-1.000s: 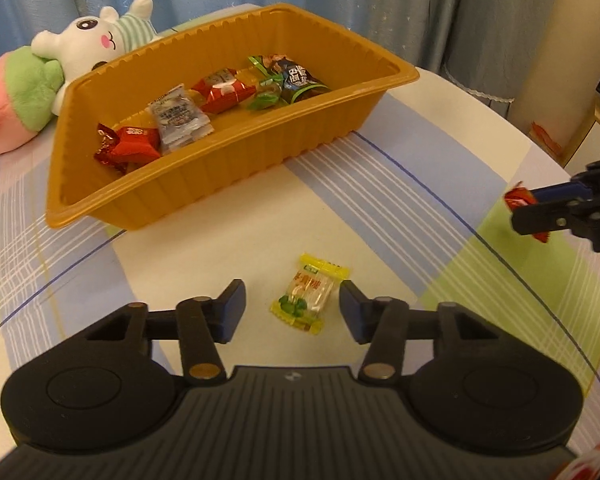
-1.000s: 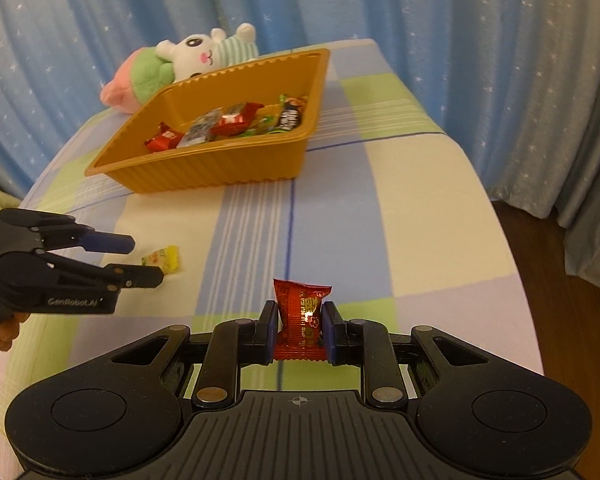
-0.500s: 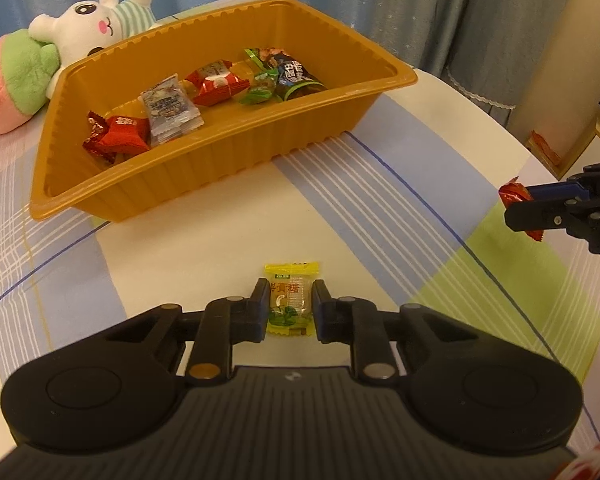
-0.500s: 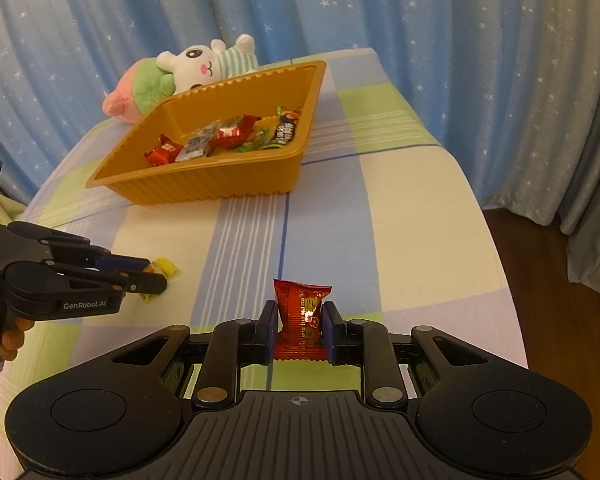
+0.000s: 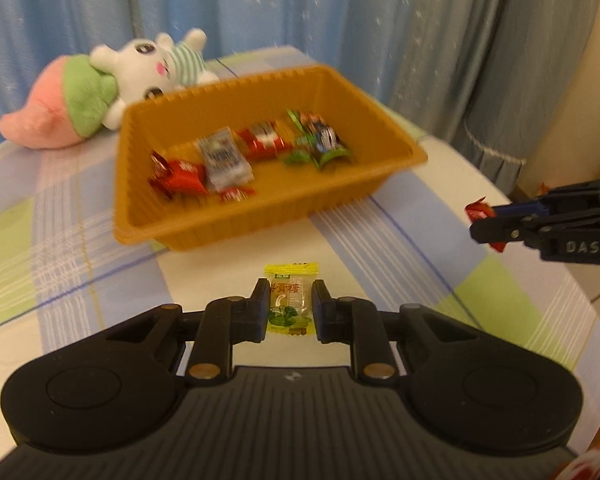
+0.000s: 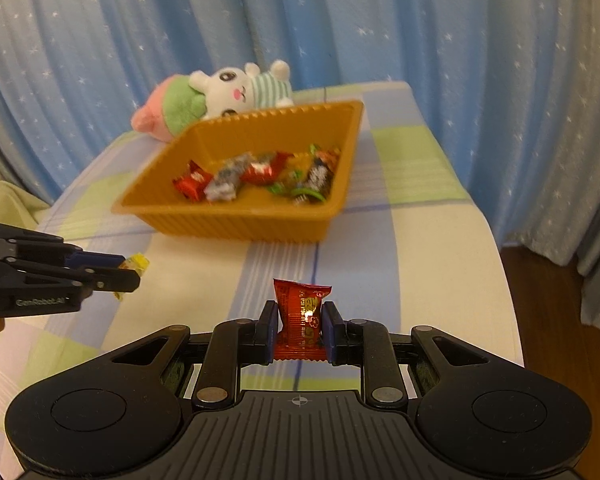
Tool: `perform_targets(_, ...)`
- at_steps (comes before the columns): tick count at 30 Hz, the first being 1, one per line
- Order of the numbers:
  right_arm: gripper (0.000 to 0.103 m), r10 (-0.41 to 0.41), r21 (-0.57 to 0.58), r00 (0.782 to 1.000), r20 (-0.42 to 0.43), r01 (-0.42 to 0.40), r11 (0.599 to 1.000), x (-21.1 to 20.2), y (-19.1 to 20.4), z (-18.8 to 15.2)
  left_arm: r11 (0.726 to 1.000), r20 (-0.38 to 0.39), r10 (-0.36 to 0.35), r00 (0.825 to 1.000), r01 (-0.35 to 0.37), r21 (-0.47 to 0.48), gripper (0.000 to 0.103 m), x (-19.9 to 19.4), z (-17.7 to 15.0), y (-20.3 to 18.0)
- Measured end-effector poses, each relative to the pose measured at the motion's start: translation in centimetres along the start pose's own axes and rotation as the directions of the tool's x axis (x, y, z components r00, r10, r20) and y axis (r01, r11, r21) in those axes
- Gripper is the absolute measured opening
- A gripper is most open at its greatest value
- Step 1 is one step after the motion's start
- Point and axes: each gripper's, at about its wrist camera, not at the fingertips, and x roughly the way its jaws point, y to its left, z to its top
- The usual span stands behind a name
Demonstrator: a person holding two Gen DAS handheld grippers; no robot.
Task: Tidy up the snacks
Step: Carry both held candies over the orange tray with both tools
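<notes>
A: What does each gripper have?

B: The left gripper is clamped on a yellow candy; both pads press the wrapper's sides, and its top and bottom edges stick out past them. The right gripper is clamped on a red packet the same way.

A: Are the candies off the tablecloth?

B: I cannot tell from either gripper's own camera. In the right wrist view the yellow candy pokes out beyond the left fingertips, mostly hidden by them, and seems clear of the cloth, but it is small there.

A: And the tray?

B: The orange tray sits further back on the table, well apart from both grippers. It holds red, silver and green wrapped snacks, all blurred, so the print is unreadable. How many there are is hard to count; some overlap.

A: Anything cut off?

B: The plush toy lies just behind the tray, its lower part hidden by the rim. In the left wrist view the right gripper enters from the right edge, its body cropped.
</notes>
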Motion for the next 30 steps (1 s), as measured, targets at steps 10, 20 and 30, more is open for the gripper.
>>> perform_targets(10,0.024,0.070,-0.050,0.994,0.079,-0.066,0.997,1.5,1.9,5.0,0.996,0.080,0.005,0.997,0.001,-0.084,0.019,-0.5,4.8,0.7)
perform_targets(20,0.024,0.082,-0.039,0.991,0.109,-0.078,0.996,4.7,2.3,8.8,0.990,0.061,0.017,0.998,-0.008,-0.139,0.020,2.8,8.9,1.3)
perform_targets(30,0.024,0.049,0.010,0.996,0.071,-0.049,0.999,8.4,0.8,10.0,0.987,0.004,0.021,1.000,-0.021,-0.157,0.020,6.8,10.2,1.8)
